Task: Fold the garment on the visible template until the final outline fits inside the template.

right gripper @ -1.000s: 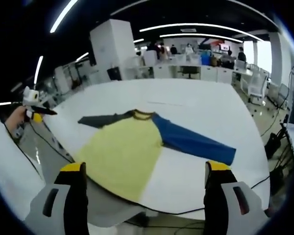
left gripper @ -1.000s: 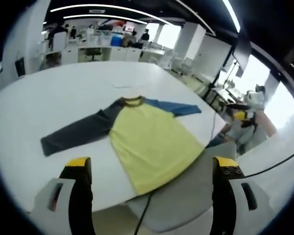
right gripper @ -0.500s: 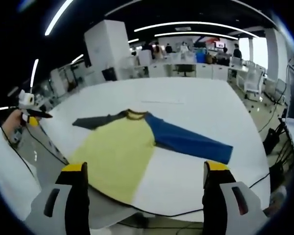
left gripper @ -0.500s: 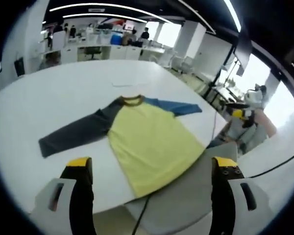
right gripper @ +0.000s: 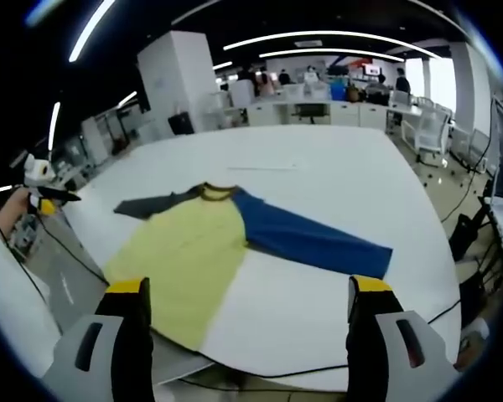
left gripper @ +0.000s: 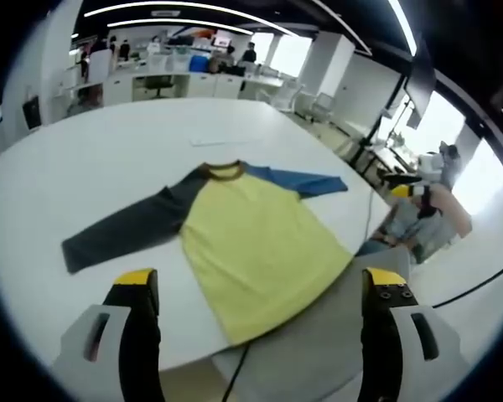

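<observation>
Looking along the left gripper [left gripper: 256, 289], we see its 2 jaws standing wide apart with nothing between them; the right gripper [right gripper: 246, 293] is likewise spread and empty. The garment [left gripper: 256, 239] lies flat on the white worktop [left gripper: 92, 167], unfolded: yellow body, brown collar, 1 dark grey sleeve [left gripper: 121, 230] and 1 blue sleeve [left gripper: 306, 182]. In the right gripper view the garment [right gripper: 189, 251] shows its blue sleeve [right gripper: 314, 243] stretched out across the worktop [right gripper: 318, 176], while the grey sleeve [right gripper: 151, 203] is foreshortened and partly hidden behind the body. The hem reaches the near worktop edge. We cannot make out any template outline on the worktop. A thin pale strip [left gripper: 225, 141] beyond the collar is too small to identify. Distant desks and people are blurred.
</observation>
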A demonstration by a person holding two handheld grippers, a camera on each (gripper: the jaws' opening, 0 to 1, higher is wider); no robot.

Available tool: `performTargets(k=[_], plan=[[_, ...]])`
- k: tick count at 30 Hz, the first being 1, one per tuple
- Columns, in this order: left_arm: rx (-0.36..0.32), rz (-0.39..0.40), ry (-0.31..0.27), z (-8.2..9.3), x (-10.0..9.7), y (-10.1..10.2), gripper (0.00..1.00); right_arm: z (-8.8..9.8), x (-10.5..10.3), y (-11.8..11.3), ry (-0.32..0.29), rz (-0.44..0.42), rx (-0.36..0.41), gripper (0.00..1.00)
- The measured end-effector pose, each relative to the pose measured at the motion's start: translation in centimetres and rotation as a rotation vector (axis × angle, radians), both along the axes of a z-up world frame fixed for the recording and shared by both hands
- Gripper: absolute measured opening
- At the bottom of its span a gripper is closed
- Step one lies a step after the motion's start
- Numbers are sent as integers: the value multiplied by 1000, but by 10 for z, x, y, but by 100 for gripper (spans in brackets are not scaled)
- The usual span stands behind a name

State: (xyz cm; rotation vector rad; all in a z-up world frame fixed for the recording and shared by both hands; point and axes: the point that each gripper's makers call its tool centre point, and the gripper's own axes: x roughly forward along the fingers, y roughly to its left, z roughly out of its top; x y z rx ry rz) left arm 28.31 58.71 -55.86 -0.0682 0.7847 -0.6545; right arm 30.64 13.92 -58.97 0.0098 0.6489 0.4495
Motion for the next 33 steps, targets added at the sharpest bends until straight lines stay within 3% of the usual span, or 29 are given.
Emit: performTargets(k=[21, 33], plan=[[12, -6, 30, -11, 15, -17, 98, -46, 40, -49, 56, -61, 0, 89], [26, -21, 56, -18, 24, -25, 98, -60, 66, -80, 41, -137, -5, 77]])
